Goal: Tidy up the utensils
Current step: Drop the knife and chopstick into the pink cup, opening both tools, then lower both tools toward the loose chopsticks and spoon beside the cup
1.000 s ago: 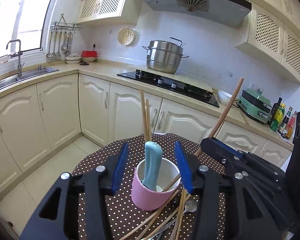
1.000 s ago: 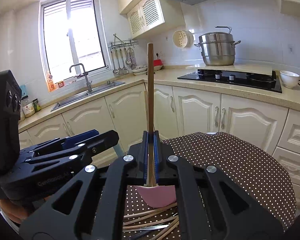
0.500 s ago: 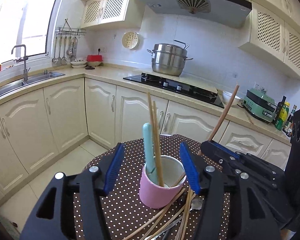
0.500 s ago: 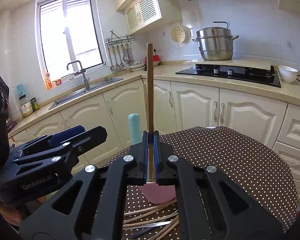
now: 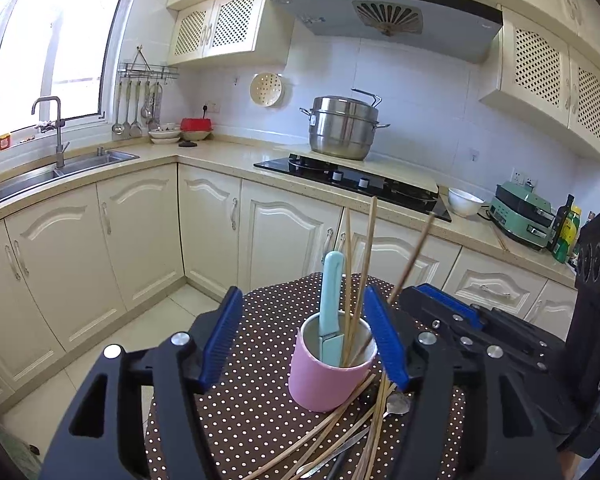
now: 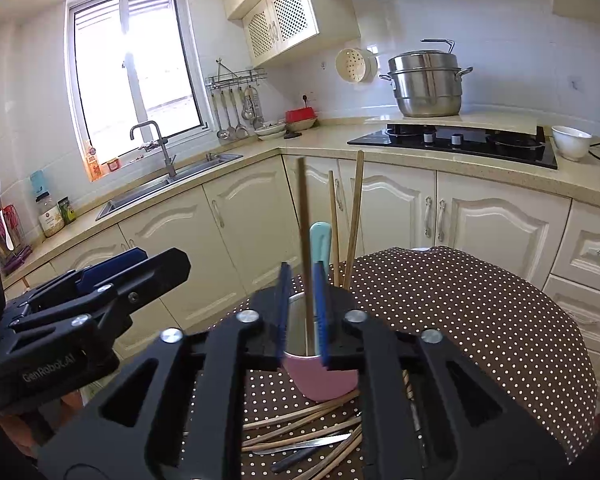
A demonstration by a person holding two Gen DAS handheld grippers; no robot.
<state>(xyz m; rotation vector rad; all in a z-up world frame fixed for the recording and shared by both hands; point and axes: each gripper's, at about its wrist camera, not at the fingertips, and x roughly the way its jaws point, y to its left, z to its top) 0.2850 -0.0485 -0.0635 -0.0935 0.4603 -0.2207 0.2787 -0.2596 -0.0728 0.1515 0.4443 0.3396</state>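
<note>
Three chopsticks now stand in pink cup (image 5: 327,376) w/ the teal knife (image 5: 331,304). Right gripper (image 6: 302,316) fingers opening, latest stick (image 6: 305,240) loose between them after being clamped a sec ago; left gripper (image 5: 305,344) fingers widening, apart around cup. More sticks (image 6: 300,424) lie on bench (image 6: 480,320) at cup's 6 o'clock.

Round table with brown polka-dot cloth (image 6: 480,312). Directly on cloth: pink cup (image 5: 324,380), upright; loose wooden chopsticks (image 6: 300,420) strewn at cup's base, some touching it; metal spoon (image 5: 398,403) and a knife (image 6: 300,446) among them.
</note>
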